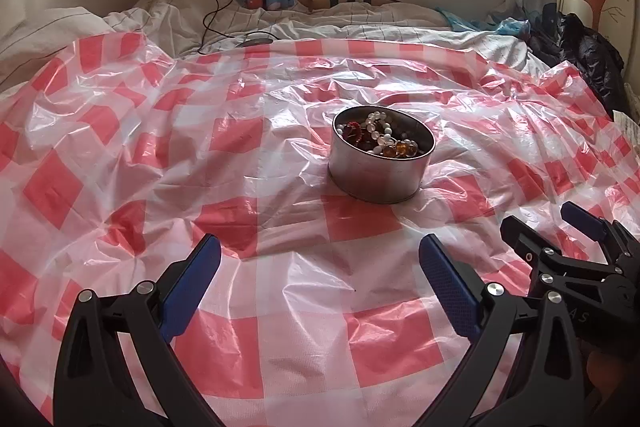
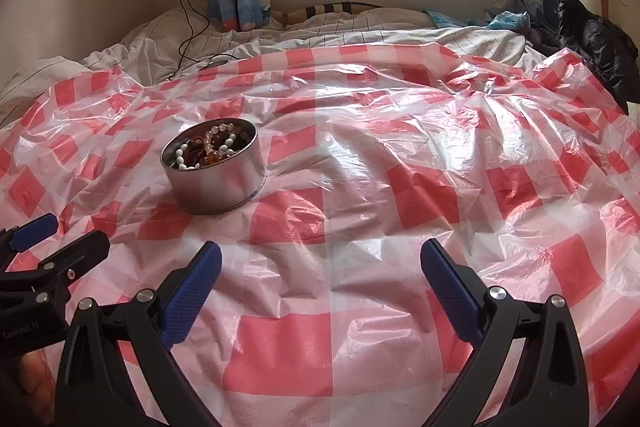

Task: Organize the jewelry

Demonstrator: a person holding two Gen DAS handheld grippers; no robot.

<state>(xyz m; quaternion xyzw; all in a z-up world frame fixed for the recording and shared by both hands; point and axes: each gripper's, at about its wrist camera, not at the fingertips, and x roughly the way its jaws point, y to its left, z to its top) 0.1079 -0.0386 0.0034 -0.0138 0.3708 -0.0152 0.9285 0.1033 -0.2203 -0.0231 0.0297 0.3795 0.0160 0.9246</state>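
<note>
Checked plastic sheet (image 1: 280,291) covers the bed. Round tin (image 1: 380,173) upright mid-sheet, bead bracelets (image 1: 384,135) heaped inside. My left gripper (image 1: 320,259) and right gripper (image 2: 320,261) hover short of it, fingers apart, empty. Sorted already, or awaiting sorting: can't tell.

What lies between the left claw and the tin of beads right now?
Only bare checked plastic sheet. In the left wrist view, nothing sits between the open left claw and the tin.
</note>
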